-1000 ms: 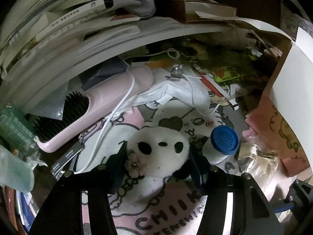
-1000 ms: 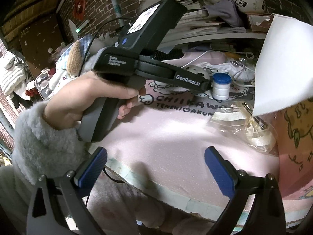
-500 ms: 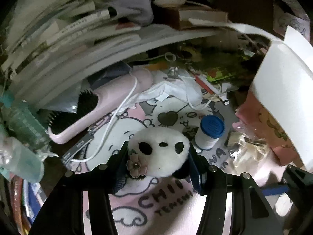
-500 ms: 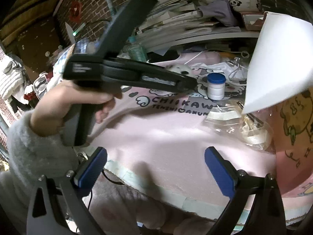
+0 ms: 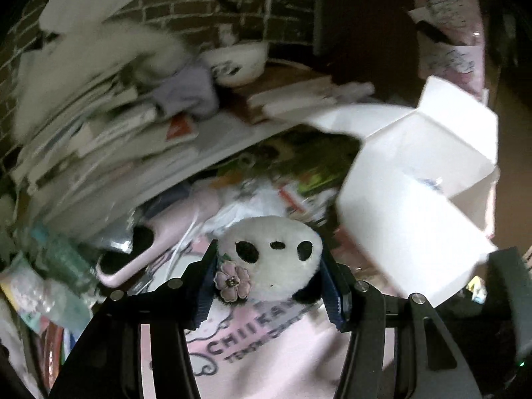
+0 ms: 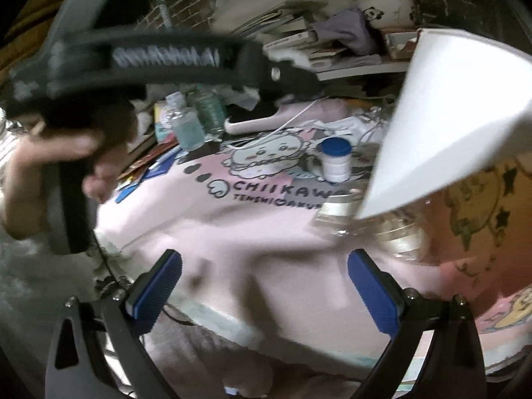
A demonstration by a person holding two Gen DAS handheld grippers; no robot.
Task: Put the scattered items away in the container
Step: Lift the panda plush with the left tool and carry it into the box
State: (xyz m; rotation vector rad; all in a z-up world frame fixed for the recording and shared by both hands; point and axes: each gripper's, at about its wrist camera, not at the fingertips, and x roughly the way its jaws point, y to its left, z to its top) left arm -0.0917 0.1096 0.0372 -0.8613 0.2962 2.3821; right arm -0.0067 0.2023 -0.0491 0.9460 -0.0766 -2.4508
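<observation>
My left gripper is shut on a fluffy panda plush with a pink flower, held up above the pink mat. To its right stands a white box with open flaps; the same white box shows in the right wrist view. My right gripper is open and empty over the near edge of the pink mat. A small white jar with a blue lid stands on the mat. A clear bag with ribbon lies beside the box.
A pink hairbrush with its cord lies at the back. Bottles stand back left, with stacked books and a bowl behind. A hand holds the blurred left gripper body at upper left. A pink printed bag is at right.
The left gripper has lifted the panda plush off the mat and swung up and toward the white box. The right gripper has stayed open in place.
</observation>
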